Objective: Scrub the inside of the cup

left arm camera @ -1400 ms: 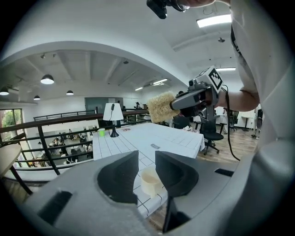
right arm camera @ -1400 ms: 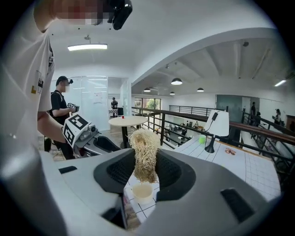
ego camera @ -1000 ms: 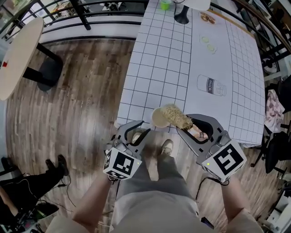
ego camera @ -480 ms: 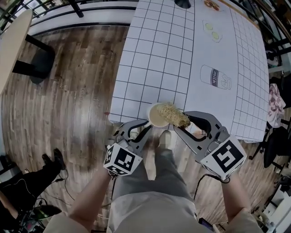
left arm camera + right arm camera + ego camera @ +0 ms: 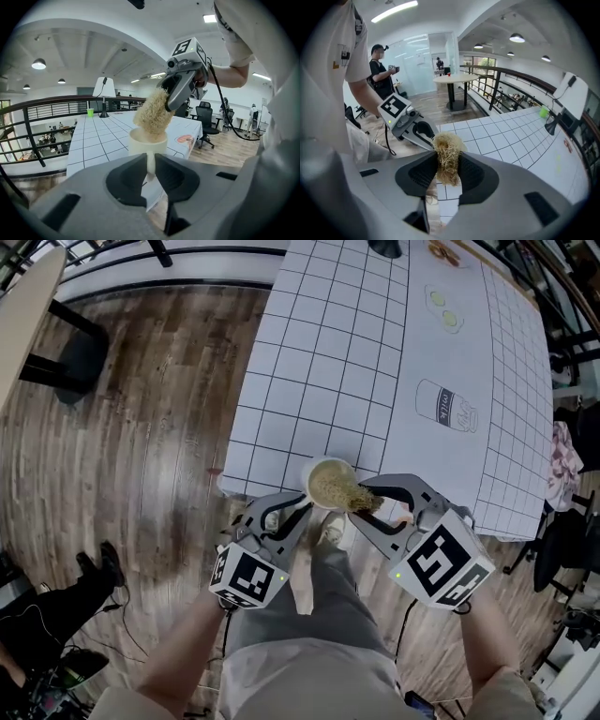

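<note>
A cream cup (image 5: 321, 474) stands at the near edge of the white gridded table (image 5: 328, 352). My left gripper (image 5: 302, 510) comes at it from below; its jaws are closing, and in the left gripper view the pads (image 5: 140, 165) touch the cup's thin handle (image 5: 150, 161) on both sides. My right gripper (image 5: 373, 499) is shut on a straw-coloured loofah scrubber (image 5: 339, 491), whose tip sits inside the cup's mouth (image 5: 147, 136). In the right gripper view the loofah (image 5: 447, 154) fills the gap between the jaws and hides the cup.
The table carries a printed milk carton picture (image 5: 446, 407) and a lamp base at its far end. A wooden floor lies to the left, with a bystander's shoes (image 5: 94, 568) and a round table (image 5: 23, 296). An office chair (image 5: 562, 540) stands at right.
The loofah has gone from lying across the cup's rim to poking down into the cup. The left gripper's jaws have narrowed onto the cup's handle.
</note>
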A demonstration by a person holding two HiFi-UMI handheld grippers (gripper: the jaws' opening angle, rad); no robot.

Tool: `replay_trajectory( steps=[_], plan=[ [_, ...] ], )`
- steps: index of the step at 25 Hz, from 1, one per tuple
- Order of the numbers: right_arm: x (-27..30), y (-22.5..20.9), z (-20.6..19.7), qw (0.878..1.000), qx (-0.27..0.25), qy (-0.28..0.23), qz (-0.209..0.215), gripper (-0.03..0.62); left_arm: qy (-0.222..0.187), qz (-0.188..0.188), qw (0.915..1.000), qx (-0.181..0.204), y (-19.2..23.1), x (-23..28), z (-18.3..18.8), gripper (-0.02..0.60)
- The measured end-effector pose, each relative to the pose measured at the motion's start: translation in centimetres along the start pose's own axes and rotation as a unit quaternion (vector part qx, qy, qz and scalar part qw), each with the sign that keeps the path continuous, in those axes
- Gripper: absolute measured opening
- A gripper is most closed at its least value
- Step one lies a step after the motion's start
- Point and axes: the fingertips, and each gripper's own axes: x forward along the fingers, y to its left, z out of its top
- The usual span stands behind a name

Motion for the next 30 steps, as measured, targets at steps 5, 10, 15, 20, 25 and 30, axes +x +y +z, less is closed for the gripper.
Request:
replay_trajectory(
  steps=[5, 10, 15, 20, 25, 30],
  plan=[
    [2.2, -0.4, -0.5, 0.99, -0.093, 0.109, 0.003, 0.127, -0.002, -0.002, 1.0, 0.003, 0.0, -0.2, 0.0, 0.063],
    [3.9, -0.4, -0.9, 0.965, -0.179, 0.193, 0.011, 0.126, -0.009, -0.01, 0.9999, 0.0, 0.0, -0.2, 0.2, 0.064],
    [5.9, -0.5, -1.8, 0.951, -0.197, 0.235, 0.042, 0.125, -0.012, -0.015, 0.9998, -0.003, 0.0, -0.2, 0.1, 0.064],
    [7.7, -0.6, -2.6, 0.946, -0.206, 0.247, 0.036, 0.118, -0.011, -0.023, 0.9996, -0.009, 0.1, -0.1, 0.1, 0.064],
    [6.9, 0.2, -2.1, 0.955, -0.191, 0.218, 0.057, 0.114, -0.005, -0.027, 0.9992, -0.028, 0.2, -0.1, -0.2, 0.063],
    [3.7, 0.6, -0.2, 0.967, -0.155, 0.187, 0.073, 0.114, 0.0, -0.025, 0.9994, -0.022, 0.3, -0.3, -0.2, 0.063]
  ],
)
